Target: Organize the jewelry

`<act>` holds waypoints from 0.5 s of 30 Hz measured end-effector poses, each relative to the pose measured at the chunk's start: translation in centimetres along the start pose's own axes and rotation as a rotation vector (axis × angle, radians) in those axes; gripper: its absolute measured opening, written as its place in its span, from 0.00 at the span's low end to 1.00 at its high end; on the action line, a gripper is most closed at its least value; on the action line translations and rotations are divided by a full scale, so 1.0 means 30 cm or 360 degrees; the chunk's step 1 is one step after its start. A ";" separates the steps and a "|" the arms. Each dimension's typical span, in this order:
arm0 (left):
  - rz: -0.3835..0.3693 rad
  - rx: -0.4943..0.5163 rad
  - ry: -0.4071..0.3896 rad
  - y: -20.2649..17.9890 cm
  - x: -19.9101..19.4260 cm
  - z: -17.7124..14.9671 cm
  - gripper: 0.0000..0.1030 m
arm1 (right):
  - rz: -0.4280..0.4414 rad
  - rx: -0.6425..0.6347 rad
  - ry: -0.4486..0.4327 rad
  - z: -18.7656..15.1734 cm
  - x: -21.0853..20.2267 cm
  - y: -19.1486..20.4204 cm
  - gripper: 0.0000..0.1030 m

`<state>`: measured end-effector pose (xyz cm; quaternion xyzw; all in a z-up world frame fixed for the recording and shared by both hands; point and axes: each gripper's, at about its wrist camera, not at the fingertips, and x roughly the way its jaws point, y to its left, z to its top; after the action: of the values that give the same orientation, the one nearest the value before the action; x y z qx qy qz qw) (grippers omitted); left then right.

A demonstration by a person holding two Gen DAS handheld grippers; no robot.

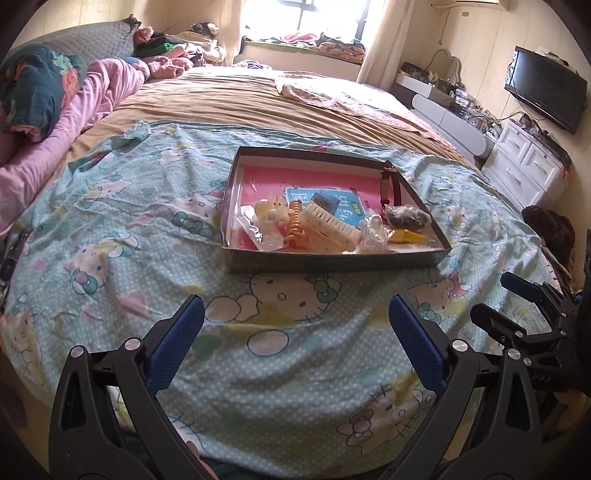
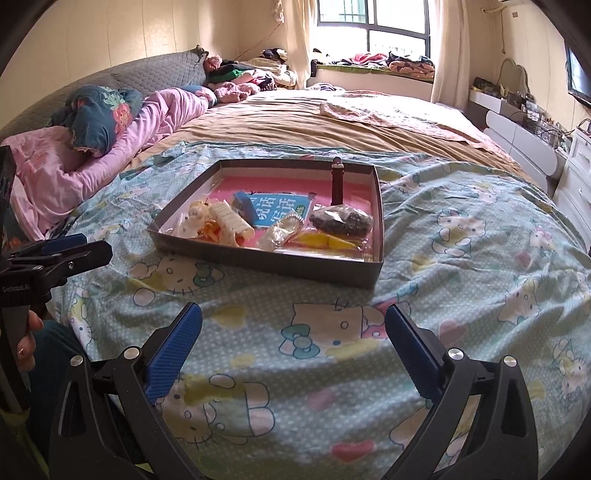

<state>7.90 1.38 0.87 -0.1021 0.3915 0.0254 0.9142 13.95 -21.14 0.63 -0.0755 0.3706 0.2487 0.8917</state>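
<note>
I see pale green cartoon-cat bedsheet (image 1: 155, 221) covering lower half of both wrist views, tan brown blanket (image 1: 229, 96) spread beyond it. Pink crumpled quilt (image 1: 92, 103) lies upper left, dark teal floral pillow (image 1: 33, 85) on top of it. Bright window (image 2: 373, 26) sits top centre. Black flat wall television (image 1: 545, 88) hangs upper right, white drawer cabinet (image 1: 524, 162) below it.

The left gripper (image 1: 295, 332) was held low and level, its two blue-padded fingers (image 1: 177, 339) spread wide apart with nothing between them. The right gripper (image 2: 293, 339) was beside it, equally wide and empty.
</note>
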 end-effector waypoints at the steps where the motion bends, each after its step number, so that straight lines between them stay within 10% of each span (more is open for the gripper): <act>1: 0.0001 -0.0002 -0.0001 0.001 -0.003 -0.007 0.91 | 0.0002 0.0005 0.0004 -0.005 -0.001 0.003 0.96; 15: 0.0035 0.0006 -0.0025 -0.014 -0.044 -0.029 0.91 | 0.0003 0.0007 -0.0008 -0.019 -0.029 0.012 0.96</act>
<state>6.42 0.84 1.30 -0.0958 0.3855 0.0354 0.9171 12.90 -21.35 0.85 -0.0725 0.3689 0.2490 0.8926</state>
